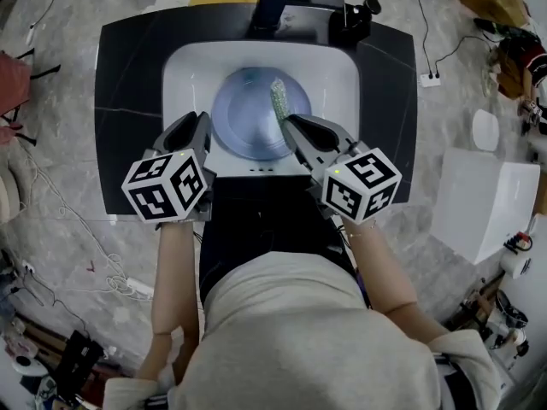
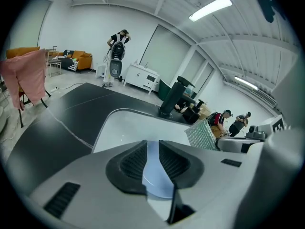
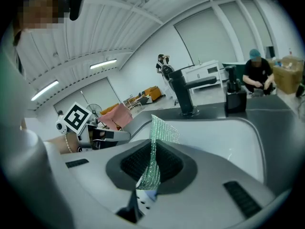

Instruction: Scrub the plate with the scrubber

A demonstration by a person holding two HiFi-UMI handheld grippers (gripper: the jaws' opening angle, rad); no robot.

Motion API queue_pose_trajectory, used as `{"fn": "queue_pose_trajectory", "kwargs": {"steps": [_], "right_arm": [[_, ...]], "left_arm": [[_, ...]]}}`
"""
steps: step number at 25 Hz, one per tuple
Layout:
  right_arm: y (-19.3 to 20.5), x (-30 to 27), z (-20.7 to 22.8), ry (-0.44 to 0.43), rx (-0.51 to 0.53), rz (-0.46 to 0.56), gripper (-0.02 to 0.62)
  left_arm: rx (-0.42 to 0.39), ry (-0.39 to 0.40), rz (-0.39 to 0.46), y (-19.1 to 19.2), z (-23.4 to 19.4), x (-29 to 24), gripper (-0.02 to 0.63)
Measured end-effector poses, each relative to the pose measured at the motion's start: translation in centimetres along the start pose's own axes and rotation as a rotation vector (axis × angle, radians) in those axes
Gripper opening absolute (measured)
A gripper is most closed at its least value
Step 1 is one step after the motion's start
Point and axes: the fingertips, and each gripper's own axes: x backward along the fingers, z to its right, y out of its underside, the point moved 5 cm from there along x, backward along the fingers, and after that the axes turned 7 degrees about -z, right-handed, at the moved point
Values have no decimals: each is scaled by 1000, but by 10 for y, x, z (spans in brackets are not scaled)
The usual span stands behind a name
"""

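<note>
While the white sink (image 1: pixel 184 75) is cradling the blue plate (image 1: pixel 244 114), the left gripper (image 1: pixel 203 122) is clamping the plate's near rim and the right gripper (image 1: pixel 291 124) is pinching the green scrubber (image 1: pixel 279 99) over its right side; judging by this, both things are in hand but the scrubbing itself is still waiting.

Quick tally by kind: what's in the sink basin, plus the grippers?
plate: 1
scrubber: 1
grippers: 2 (left gripper with jaws on the plate, right gripper with jaws on the scrubber)
Total: 4
</note>
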Motion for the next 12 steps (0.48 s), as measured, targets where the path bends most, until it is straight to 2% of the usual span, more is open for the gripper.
{"fn": "queue_pose_trajectory", "kwargs": {"steps": [4,12], "right_arm": [[3,-13,4,-34,21,-44,38],[8,-32,24,-55,21,-84,38]], "left_arm": [[-29,-11,-48,4,-3,-18,71],[-32,-17,-140,18,-11,-49,75]]}}
